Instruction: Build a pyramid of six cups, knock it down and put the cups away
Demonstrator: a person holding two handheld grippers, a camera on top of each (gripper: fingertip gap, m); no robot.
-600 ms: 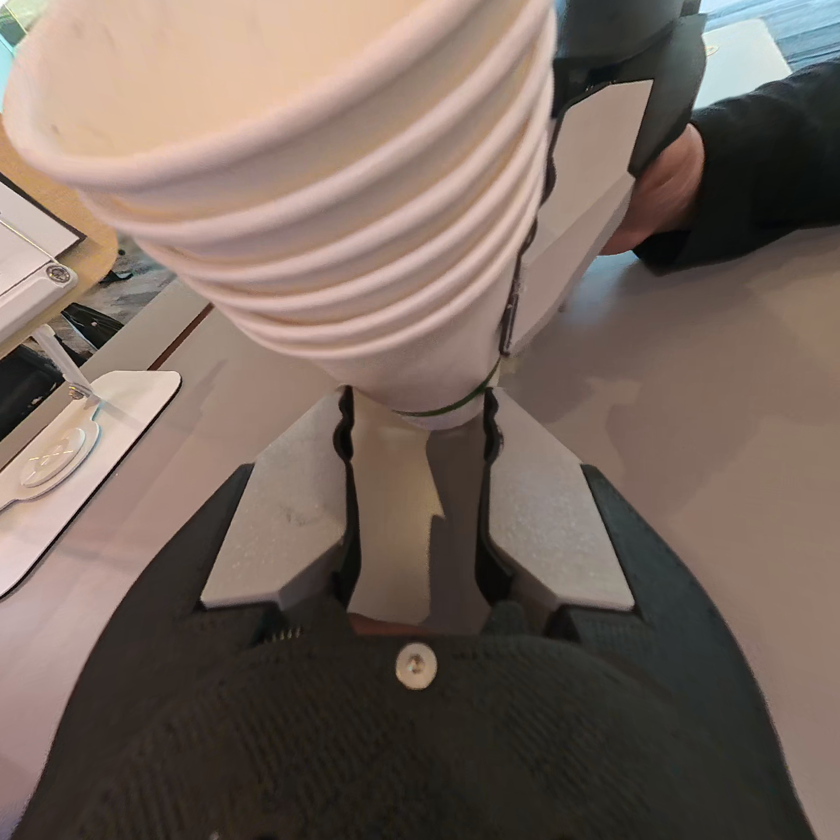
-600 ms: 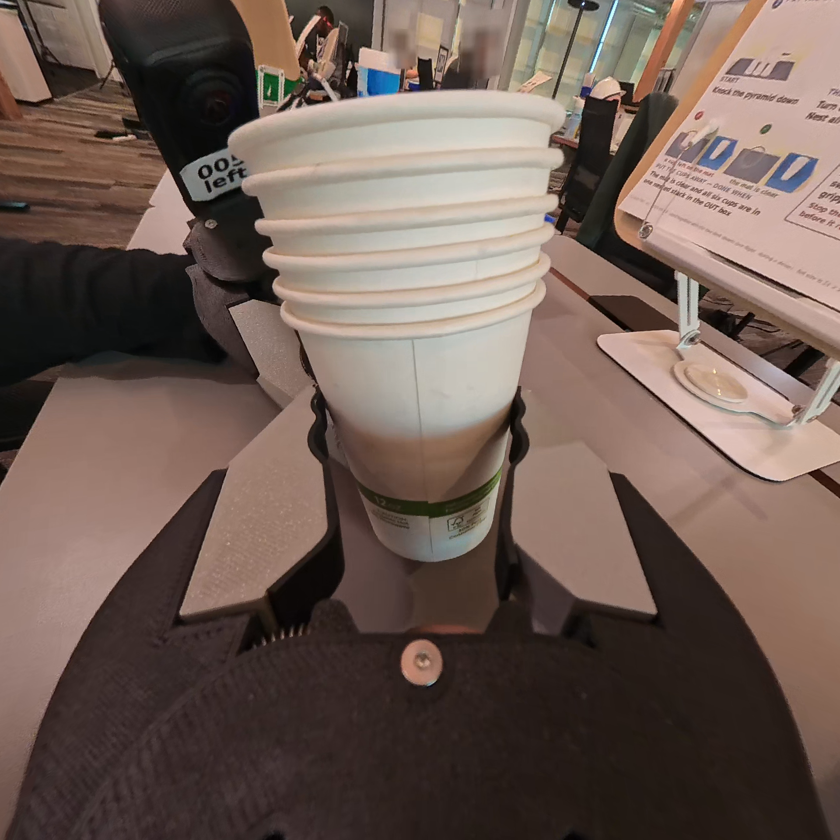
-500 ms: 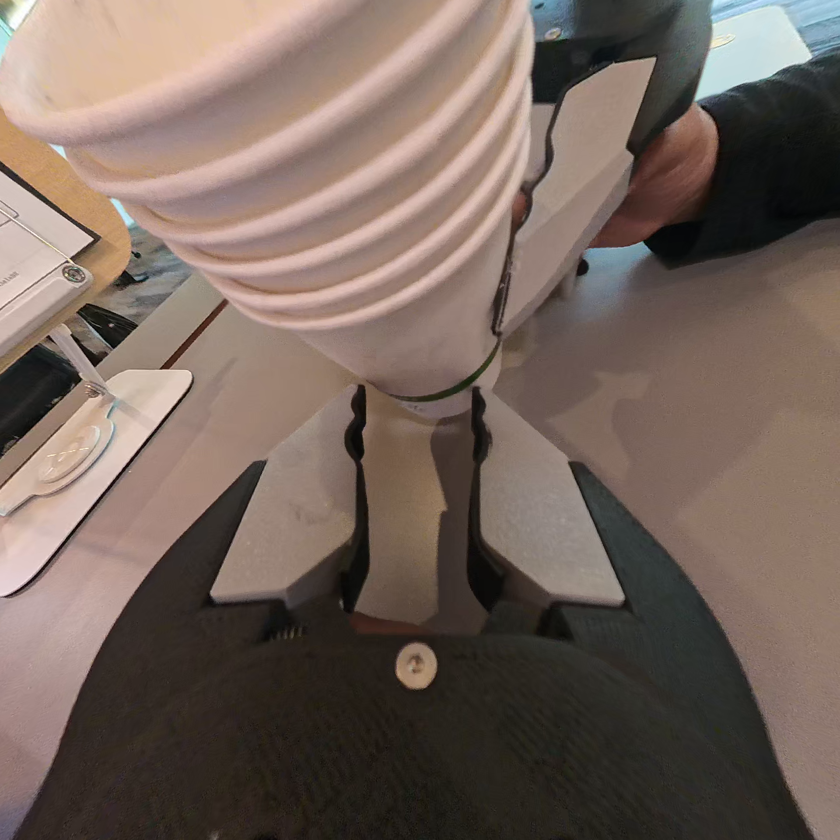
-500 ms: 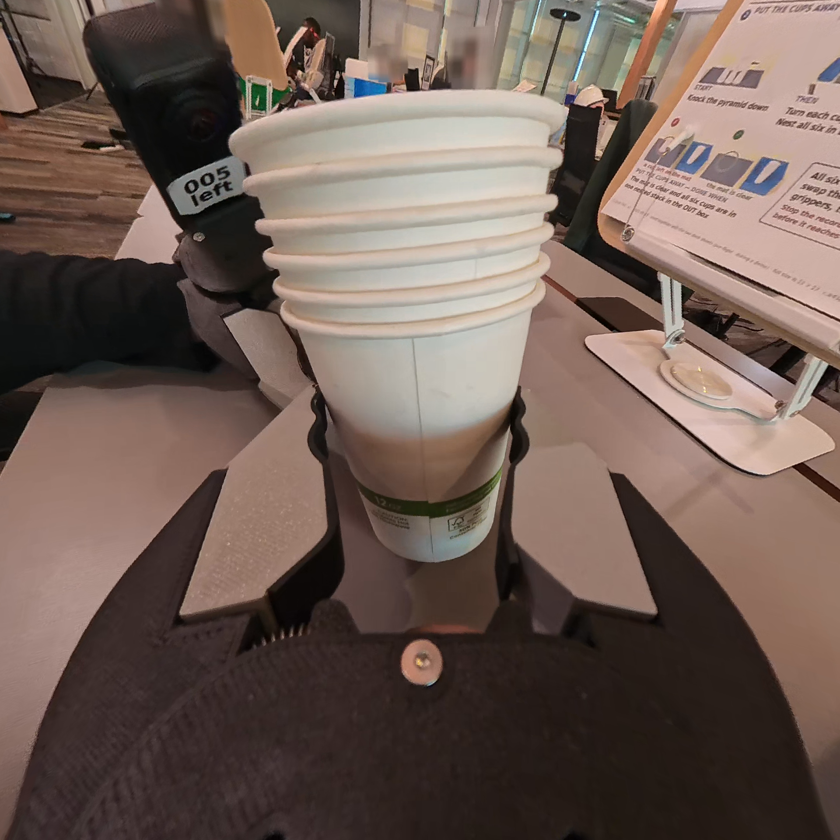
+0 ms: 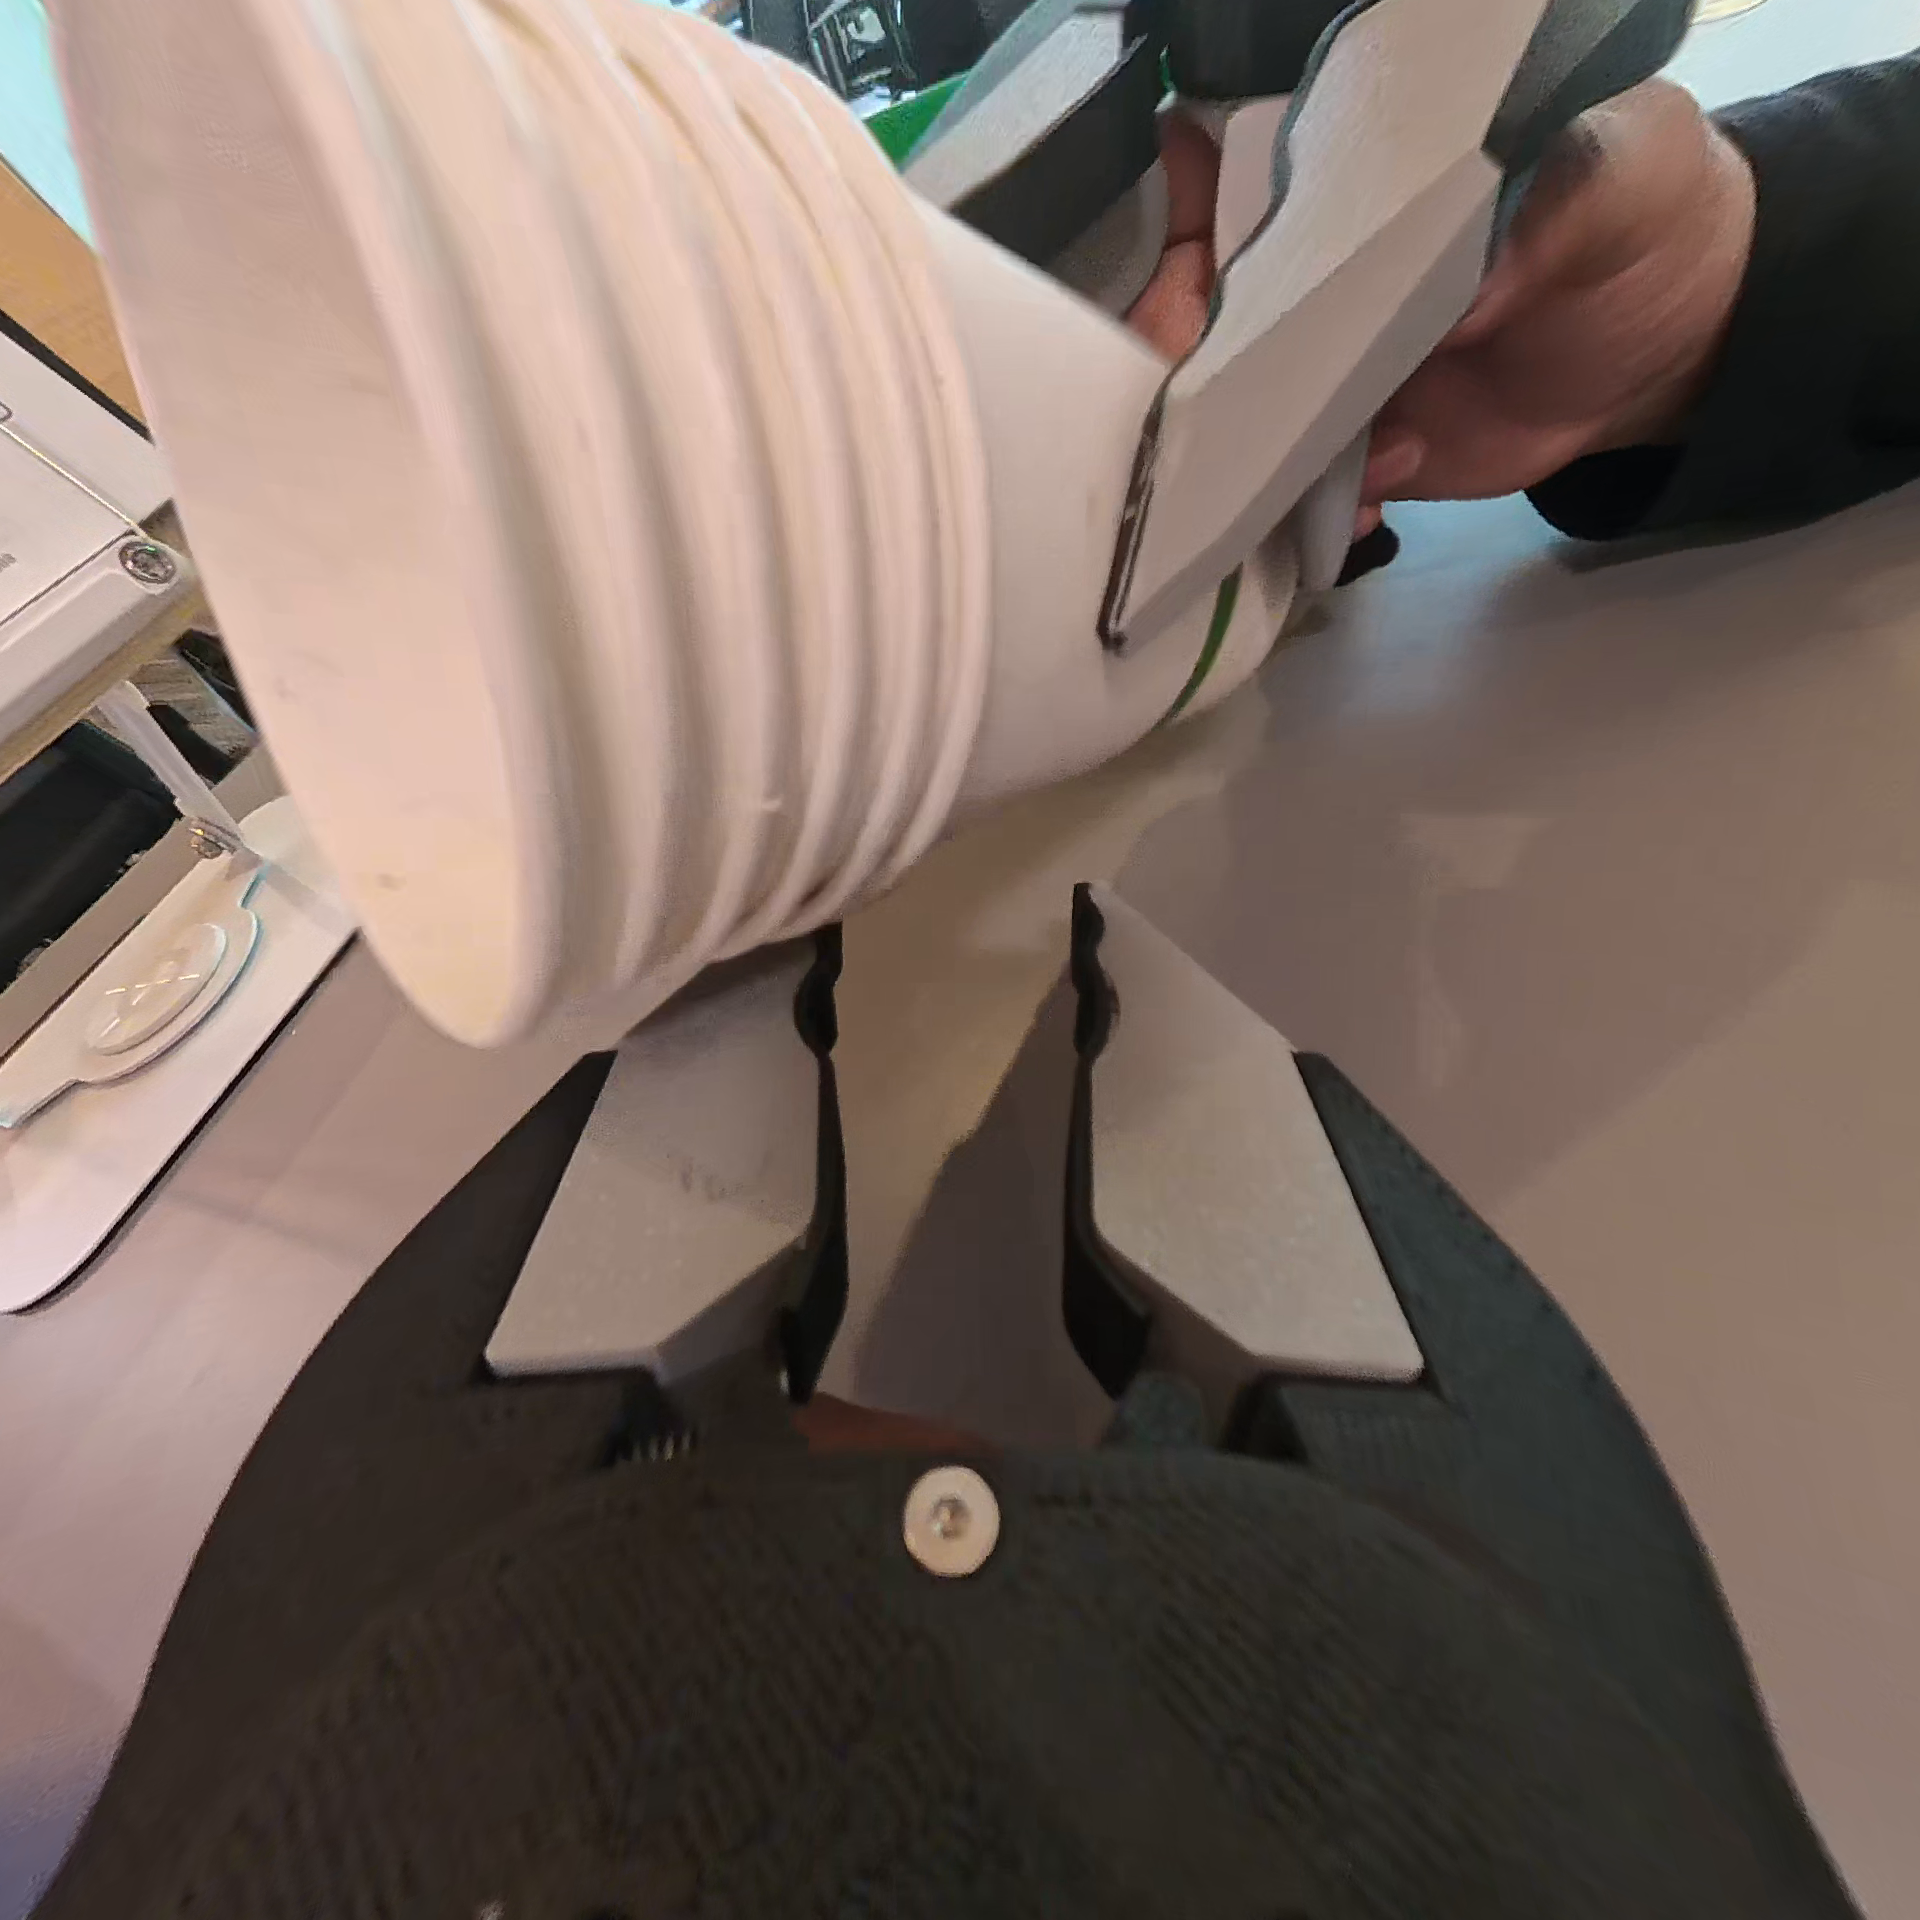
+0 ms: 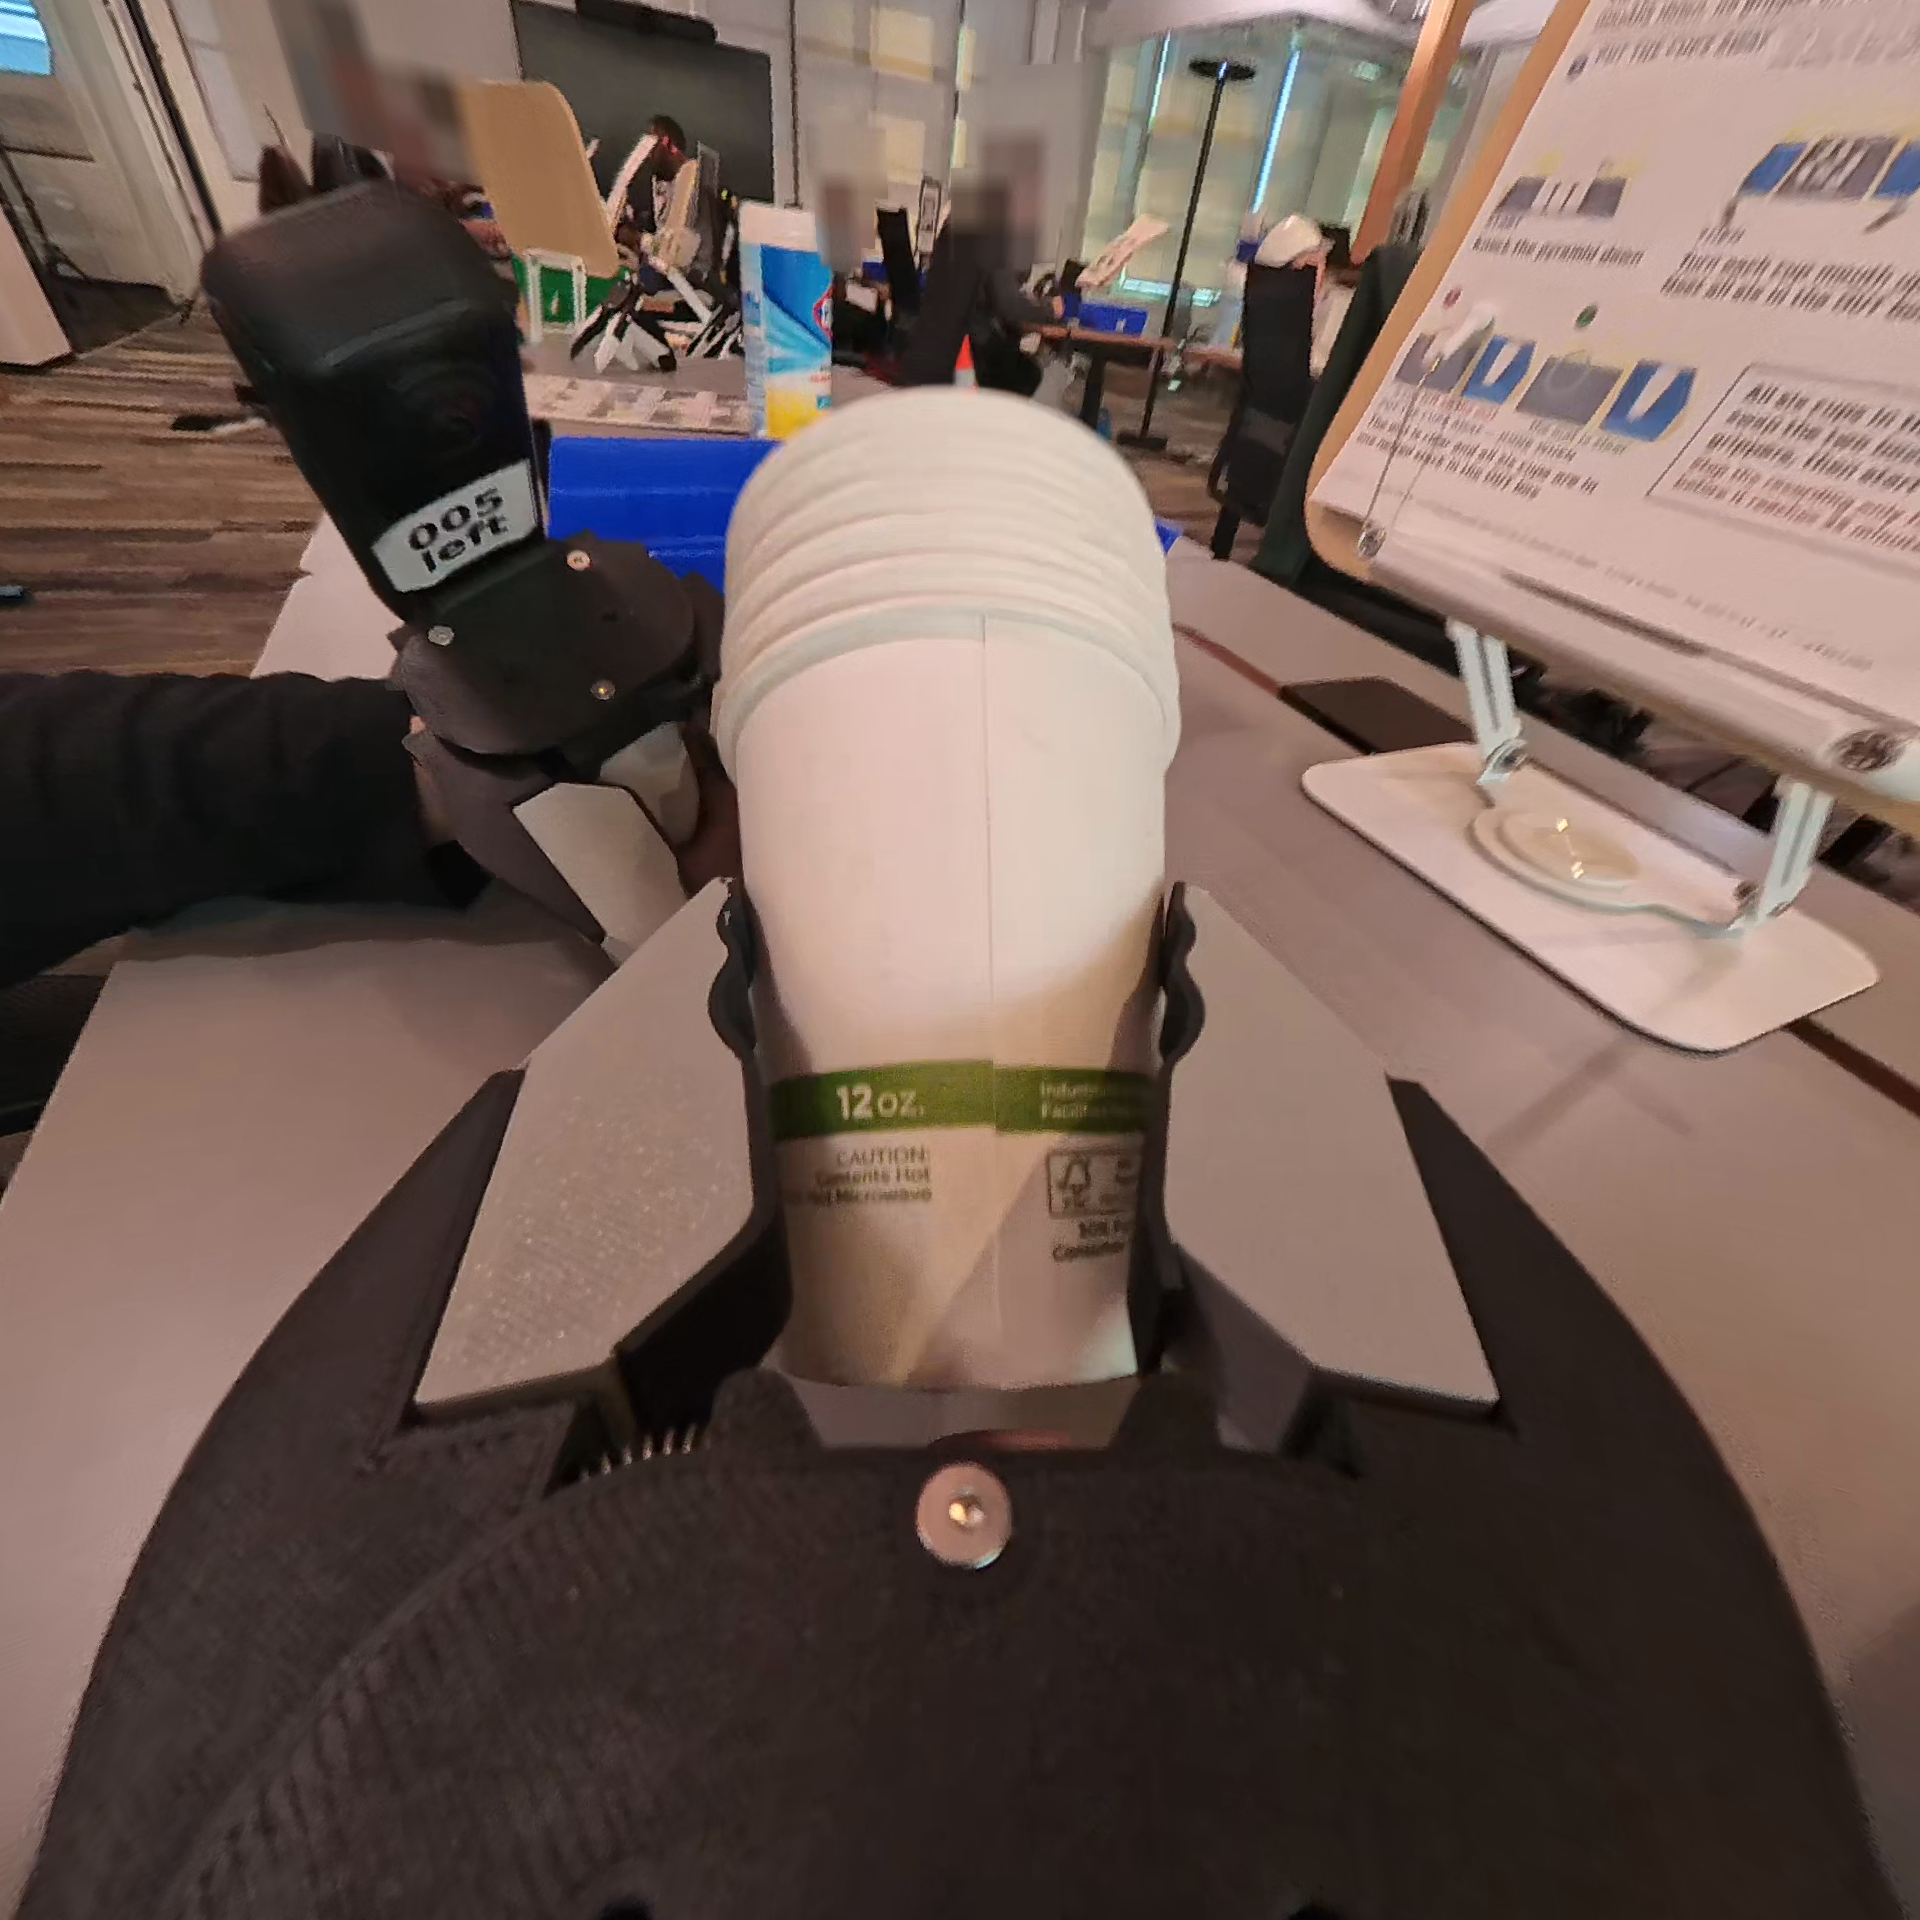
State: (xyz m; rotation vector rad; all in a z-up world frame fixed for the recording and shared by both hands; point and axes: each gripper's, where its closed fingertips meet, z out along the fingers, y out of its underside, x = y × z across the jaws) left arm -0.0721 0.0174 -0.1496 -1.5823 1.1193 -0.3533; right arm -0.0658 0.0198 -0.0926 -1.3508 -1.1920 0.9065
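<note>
A stack of several nested white paper cups (image 6: pixel 956 779) with a green band near its base is held in my right gripper (image 6: pixel 956 935), which is shut on its lower part. The stack is tipped over, its mouth pointing away from that gripper and just above the grey table (image 6: pixel 260 1091). In the left wrist view the stack (image 5: pixel 571 468) fills the upper left, with the right gripper's fingers (image 5: pixel 1299 364) clamped on it. My left gripper (image 5: pixel 951 966) is open and empty, just below the stack's rims. It also shows in the right wrist view (image 6: pixel 582 821), left of the stack.
A tilted stand with an instruction sheet (image 6: pixel 1662 416) stands on a white base (image 6: pixel 1590 904) at the table's right side; the base also shows in the left wrist view (image 5: pixel 135 1039). A blue bin (image 6: pixel 644 488) sits behind the stack. A hand (image 5: pixel 1558 312) holds the right gripper. Spacing between my two grippers at the tips: around 6 cm.
The right gripper has tipped the stack from upright to near level, mouth away from it. The left gripper has drawn back from the stack's base and now sits under its rims.
</note>
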